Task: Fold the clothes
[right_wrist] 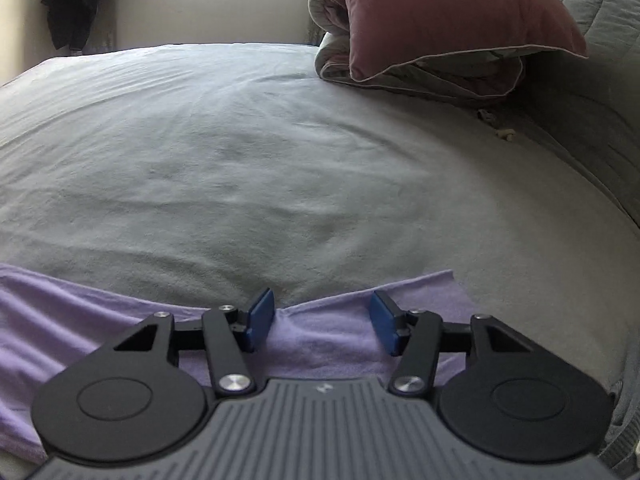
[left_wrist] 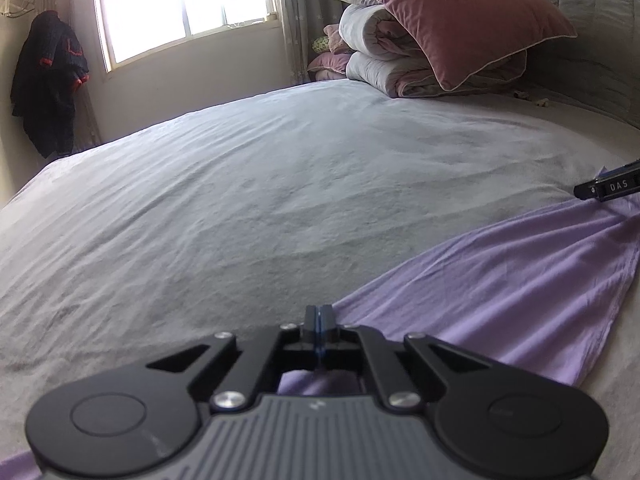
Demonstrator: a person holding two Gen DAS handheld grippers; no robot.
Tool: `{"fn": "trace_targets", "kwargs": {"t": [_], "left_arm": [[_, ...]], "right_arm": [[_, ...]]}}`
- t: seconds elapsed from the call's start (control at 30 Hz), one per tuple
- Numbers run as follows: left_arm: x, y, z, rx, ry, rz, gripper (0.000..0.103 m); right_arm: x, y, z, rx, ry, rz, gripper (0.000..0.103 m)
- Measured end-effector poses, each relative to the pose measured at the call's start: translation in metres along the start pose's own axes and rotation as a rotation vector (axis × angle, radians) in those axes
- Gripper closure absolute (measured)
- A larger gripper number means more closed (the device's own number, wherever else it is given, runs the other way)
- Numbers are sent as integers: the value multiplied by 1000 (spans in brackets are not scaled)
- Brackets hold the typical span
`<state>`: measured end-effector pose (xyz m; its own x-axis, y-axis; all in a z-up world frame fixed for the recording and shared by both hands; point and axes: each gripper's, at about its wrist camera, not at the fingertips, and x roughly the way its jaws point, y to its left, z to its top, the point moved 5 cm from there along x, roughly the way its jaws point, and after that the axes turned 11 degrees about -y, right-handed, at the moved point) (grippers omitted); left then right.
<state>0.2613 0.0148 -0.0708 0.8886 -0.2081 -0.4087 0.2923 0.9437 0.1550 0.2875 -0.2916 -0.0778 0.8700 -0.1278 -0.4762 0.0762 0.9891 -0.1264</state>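
Bed: covered by a pale grey sheet, lightly creased; fills most of both views.
Headboard: grey, quilted, along the bed's right edge.
Window: bright, in the wall beyond the far edge of the bed.
Pillow: dusty pink with pale piping, at the far right corner of the bed, leaning on the duvet.
Duvet: folded, grey and pink, under and behind the pillow.
Jacket: dark with red trim, hanging on the wall left of the window.
Cloth: lilac garment, lying along the near edge of the bed; its fabric runs in taut folds from the left claw toward the right claw. A corner lies flat just right of the right claw in the right wrist view.
Left claw: fingers pressed together with the cloth's edge at their tips; lilac fabric shows beneath the linkage.
Right claw: blue pads spread apart, resting over the cloth, with nothing pinched between them; its tip shows at the right edge of the left wrist view.
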Motion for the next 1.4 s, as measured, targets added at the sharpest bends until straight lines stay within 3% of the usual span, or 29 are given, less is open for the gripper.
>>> {"fn": "trace_targets", "kwargs": {"t": [0.03,0.1,0.23,0.53,0.73,0.97,1.07,1.17,1.27,1.3,1.33,1.4], "left_arm": [[0,0,0,2,-2,4,103],[1,0,1,4,-5,11,103],[1,1,2,3,-8,17,103],[-1,2,4,-16,-20,20,103],[-4,8,8,-57,-54,26,103],[-1,12,7,-67,-49,55,103],[5,14,2,-76,-13,58,103],[6,11,2,-57,-4,63,103],[3,13,3,-72,-14,52,97],[0,14,5,-84,-21,46,92],[-3,15,7,-97,-32,36,87],[-10,14,11,-117,-59,10,82]], "right_arm": [[-1,2,0,2,-2,13,60],[-2,6,0,-2,-5,27,84],[-5,8,1,-15,-16,14,101],[-9,5,7,7,-62,-8,102],[-14,2,13,13,-162,-45,102],[-4,9,16,-19,-225,-44,102],[5,15,13,-47,-202,-31,102],[7,16,12,-46,-182,-13,100],[2,11,13,-12,-172,3,81],[-1,8,13,10,-168,9,63],[-5,5,14,32,-165,18,55],[-13,-3,19,57,-165,25,49]]}}
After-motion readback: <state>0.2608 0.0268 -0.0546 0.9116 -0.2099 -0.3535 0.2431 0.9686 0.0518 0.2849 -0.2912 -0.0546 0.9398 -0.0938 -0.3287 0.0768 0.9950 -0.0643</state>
